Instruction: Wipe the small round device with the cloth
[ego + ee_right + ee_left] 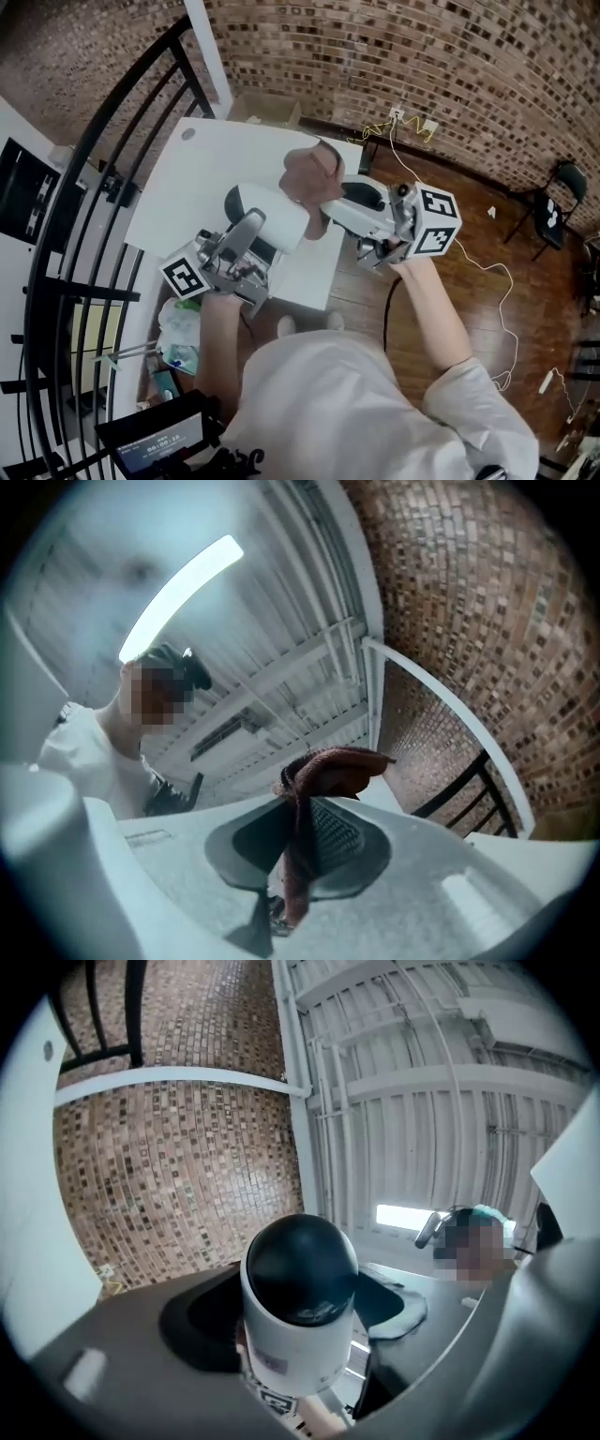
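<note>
The small round device is a white cylinder with a black dome. It is held up over the white table, and my left gripper is shut on it. In the left gripper view the device stands between the two jaws, dome toward the camera. A reddish-brown cloth hangs bunched against the device's far end. My right gripper comes in from the right and is shut on the cloth. In the right gripper view the cloth is pinched between the pads and folds over the tips of my right gripper.
A black metal railing curves along the left. A cardboard box sits behind the table. A white cable trails over the wooden floor at right, near a dark chair. A plastic bag lies below the table's near edge.
</note>
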{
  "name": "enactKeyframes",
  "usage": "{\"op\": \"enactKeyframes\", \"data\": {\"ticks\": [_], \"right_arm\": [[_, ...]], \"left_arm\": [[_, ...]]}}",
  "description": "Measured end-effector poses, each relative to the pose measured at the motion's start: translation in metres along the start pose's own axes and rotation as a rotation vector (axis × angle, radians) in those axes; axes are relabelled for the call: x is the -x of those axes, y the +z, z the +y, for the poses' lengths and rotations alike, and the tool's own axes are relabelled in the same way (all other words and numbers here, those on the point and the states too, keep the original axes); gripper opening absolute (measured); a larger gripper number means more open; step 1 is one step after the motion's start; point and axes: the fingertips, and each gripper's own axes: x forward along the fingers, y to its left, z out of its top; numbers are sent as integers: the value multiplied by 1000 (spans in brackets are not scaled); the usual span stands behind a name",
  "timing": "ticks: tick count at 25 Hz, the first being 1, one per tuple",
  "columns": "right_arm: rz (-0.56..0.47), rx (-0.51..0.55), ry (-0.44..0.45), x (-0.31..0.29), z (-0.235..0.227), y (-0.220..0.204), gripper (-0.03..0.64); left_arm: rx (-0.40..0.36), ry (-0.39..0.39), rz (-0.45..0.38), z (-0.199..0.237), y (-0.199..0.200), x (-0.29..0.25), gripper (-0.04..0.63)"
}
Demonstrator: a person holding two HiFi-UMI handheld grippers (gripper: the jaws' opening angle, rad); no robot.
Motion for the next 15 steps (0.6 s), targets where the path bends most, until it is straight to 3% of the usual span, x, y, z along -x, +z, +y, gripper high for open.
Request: {"op": "enactKeyframes", "data": {"ticks": [5, 8, 10, 13, 15], "right_arm": [[207, 224, -20, -16, 28, -14, 37], [359, 380, -76, -26, 34, -36, 37], [511, 532, -132, -28, 32, -54, 36], [819, 746, -249, -23, 23, -87, 36], [915, 841, -288, -24, 21, -103, 37]], "left_arm": [[-42, 158, 14, 25, 5, -3, 373], [-61, 241, 25, 38, 5, -1, 373], [-78, 300, 40, 48, 3, 1, 373], [-124, 389, 80, 62, -2, 5, 373], [-194, 455, 126, 70, -3, 10, 373]]}}
